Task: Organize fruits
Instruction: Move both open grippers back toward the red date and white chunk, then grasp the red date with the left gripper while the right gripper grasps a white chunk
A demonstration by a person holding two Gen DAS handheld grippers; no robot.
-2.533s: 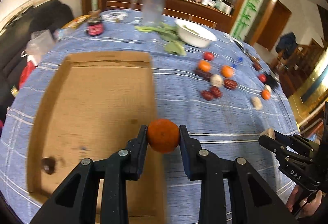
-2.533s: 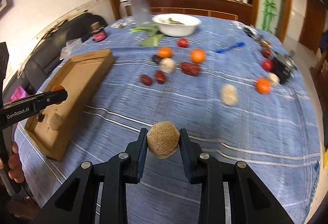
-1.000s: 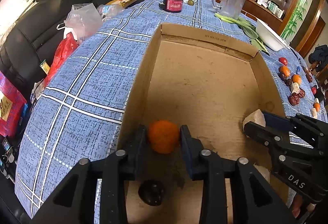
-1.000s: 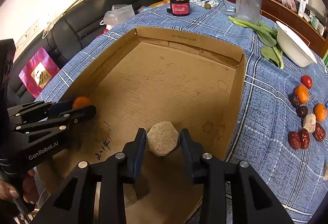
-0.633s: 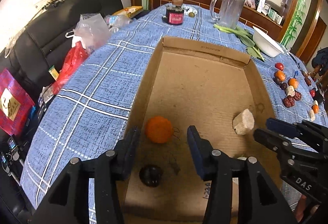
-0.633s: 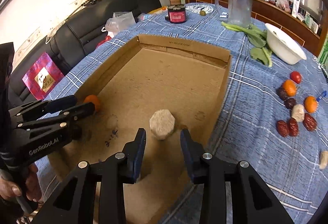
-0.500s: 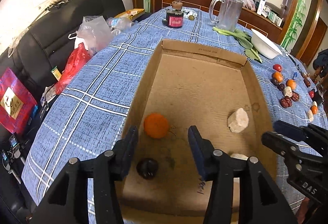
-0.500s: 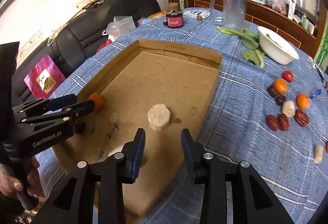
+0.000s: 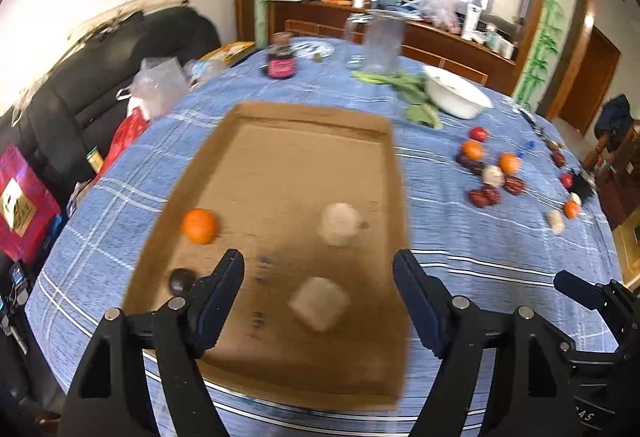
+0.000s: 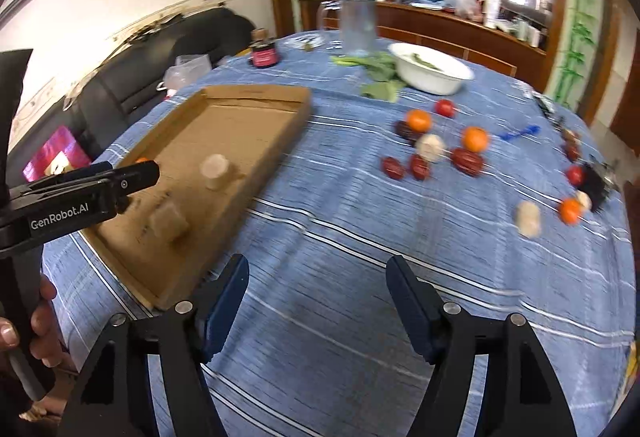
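Observation:
A shallow cardboard box point(image 9: 384, 173) lies on the blue checked tablecloth; it also shows in the right wrist view point(image 10: 256, 93). In it lie an orange point(image 9: 200, 226), a dark fruit point(image 9: 181, 280) and two pale beige pieces point(image 9: 339, 224) point(image 9: 319, 302). My left gripper point(image 9: 318, 287) is open and empty above the box's near end. My right gripper point(image 10: 316, 289) is open and empty over the cloth right of the box. Loose oranges point(image 10: 475, 139), red dates point(image 10: 466, 161) and small red fruits point(image 10: 445, 107) lie on the cloth to the right.
A white bowl point(image 10: 430, 67) with green leaves point(image 10: 378, 75), a glass jug point(image 10: 357, 25) and a dark jar point(image 10: 264, 55) stand at the table's far side. A black sofa point(image 9: 100, 77) with bags is left of the table. A small black object point(image 10: 596, 183) lies at the right edge.
Both grippers let go of the orange and the beige piece in the box, opened wide and pulled back. The right gripper swung right, over the cloth.

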